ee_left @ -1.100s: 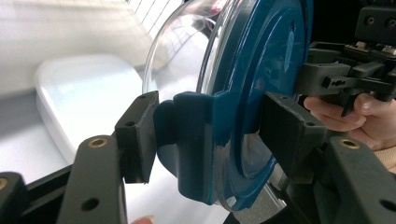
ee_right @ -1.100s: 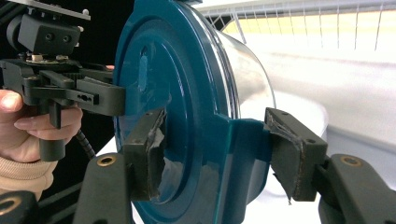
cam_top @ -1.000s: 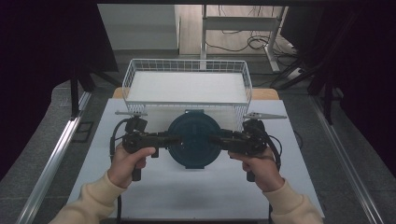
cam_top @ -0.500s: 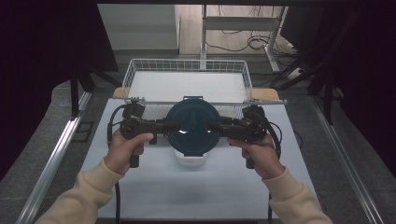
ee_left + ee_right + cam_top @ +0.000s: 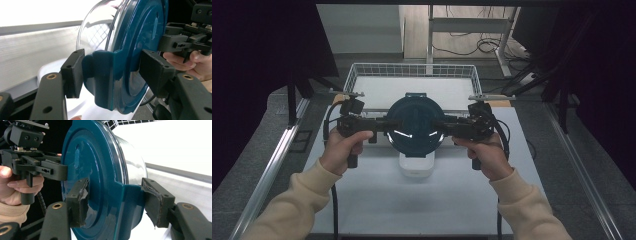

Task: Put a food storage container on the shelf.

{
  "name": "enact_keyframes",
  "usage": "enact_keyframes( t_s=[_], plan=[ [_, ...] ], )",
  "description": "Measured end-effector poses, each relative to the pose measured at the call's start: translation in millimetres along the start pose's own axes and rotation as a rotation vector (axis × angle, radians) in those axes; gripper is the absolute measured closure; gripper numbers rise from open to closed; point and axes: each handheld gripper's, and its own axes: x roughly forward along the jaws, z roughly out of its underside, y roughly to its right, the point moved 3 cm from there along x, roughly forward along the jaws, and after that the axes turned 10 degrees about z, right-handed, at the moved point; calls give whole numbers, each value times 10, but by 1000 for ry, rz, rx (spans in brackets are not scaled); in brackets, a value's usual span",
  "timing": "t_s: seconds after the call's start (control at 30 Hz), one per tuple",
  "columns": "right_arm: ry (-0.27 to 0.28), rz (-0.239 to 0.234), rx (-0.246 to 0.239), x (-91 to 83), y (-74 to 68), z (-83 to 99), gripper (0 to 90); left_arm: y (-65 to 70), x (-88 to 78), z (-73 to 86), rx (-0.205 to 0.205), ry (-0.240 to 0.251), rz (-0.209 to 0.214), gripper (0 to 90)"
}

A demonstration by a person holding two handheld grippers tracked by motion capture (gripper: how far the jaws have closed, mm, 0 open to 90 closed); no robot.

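Observation:
A round container (image 5: 414, 125) with a dark teal lid and a clear glass bowl hangs in the air above the white table, held between both grippers. My left gripper (image 5: 384, 127) is shut on the lid's left side clip. My right gripper (image 5: 444, 129) is shut on the opposite clip. In the left gripper view the pads (image 5: 73, 72) squeeze the teal clip (image 5: 105, 75), with the right gripper (image 5: 180, 42) beyond the lid. In the right gripper view the worn pads (image 5: 80, 200) clamp the other clip (image 5: 127, 202), and the left gripper (image 5: 37, 167) shows on the far side.
A low white block (image 5: 416, 164) lies on the table (image 5: 412, 210) directly under the container. A white wire basket (image 5: 357, 70) stands just behind, at the table's far edge. Metal rails run along both sides of the table.
Both hands have lifted the container off the table and carried it away from the person, toward the basket. The white block beneath it has come into view.

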Motion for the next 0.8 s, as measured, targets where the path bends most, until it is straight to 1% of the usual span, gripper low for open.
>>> enact_keyframes(
  t_s=[0.2,0.3,0.43,0.6,0.8],
  plan=[
    [4,9,-6,27,32,-91,411,-39,11,-98,-9,2,7,383],
    [9,6,-5,35,37,-144,414,-47,0,-160,-4,1,6,383],
    [16,4,-8,38,46,-234,414,-36,-10,-250,-2,12,5,383],
    [31,4,-10,28,56,-355,415,-20,-18,-379,12,12,5,383],
    [35,6,-20,38,87,-488,415,-33,-11,-506,10,25,6,383]
  ],
)
